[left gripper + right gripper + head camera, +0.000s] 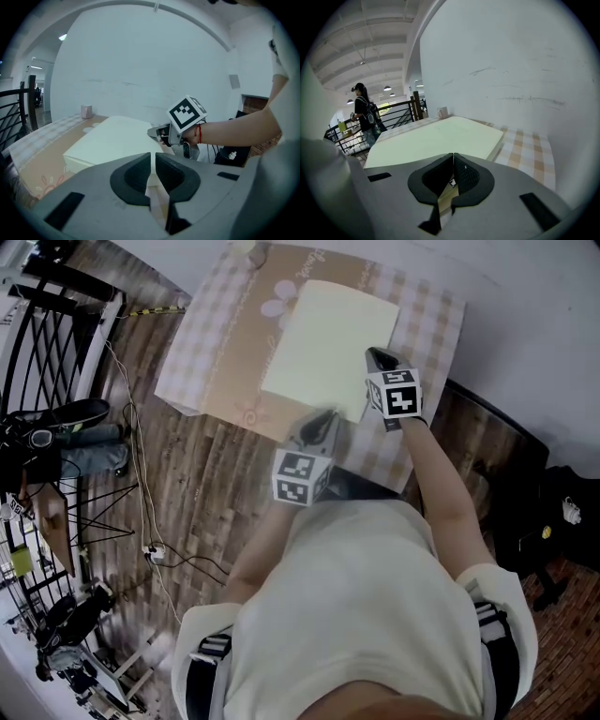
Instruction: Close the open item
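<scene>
So the table (187, 371) with the checked cloth carried one big pale box (328, 343), sitting about mid-table and reaching toward the near edge. Its lid looked flat down already, so I'd guess the closing was basically done. The right gripper (378, 358) hung over the box's near right corner, jaws pinched together on nothing, probably just there to press that corner flat. The left gripper (322, 420) sat by the box's near side at the table's near edge, jaws barely parted with nothing in the slit, likely backing off or ready to nudge. A tiny cup (246, 247) stood at the far edge, well out of the way.
</scene>
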The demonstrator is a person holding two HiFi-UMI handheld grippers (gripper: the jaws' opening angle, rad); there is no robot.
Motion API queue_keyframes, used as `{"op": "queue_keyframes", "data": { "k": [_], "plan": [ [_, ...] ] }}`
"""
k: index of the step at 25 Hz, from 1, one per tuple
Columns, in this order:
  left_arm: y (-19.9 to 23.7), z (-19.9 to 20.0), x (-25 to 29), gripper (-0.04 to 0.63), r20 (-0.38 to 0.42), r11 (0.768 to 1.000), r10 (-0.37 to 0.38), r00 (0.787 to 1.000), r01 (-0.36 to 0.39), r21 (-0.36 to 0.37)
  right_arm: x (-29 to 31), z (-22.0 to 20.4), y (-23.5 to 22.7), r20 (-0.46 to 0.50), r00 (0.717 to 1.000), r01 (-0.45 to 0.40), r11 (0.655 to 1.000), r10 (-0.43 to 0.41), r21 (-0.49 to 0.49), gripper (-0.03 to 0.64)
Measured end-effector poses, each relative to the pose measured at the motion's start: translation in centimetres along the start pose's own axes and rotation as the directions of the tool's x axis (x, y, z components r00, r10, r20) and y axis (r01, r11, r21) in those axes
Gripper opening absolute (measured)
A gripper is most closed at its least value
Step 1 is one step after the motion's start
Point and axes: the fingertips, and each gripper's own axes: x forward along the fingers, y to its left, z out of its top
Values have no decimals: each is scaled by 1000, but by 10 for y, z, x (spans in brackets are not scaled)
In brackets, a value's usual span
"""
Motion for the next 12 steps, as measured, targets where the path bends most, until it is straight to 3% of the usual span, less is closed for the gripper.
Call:
{"op": "queue_keyframes", "data": {
  "k": [4,12],
  "plan": [
    [15,8,-19,31,28,999,32,999,-30,-43,-12,4,5,-9,999,43,999,-43,10,2],
    [50,26,-59,31,76,999,17,997,-14,-42,-58,17,47,107,993,32,993,-44,112,2]
  ]
}}
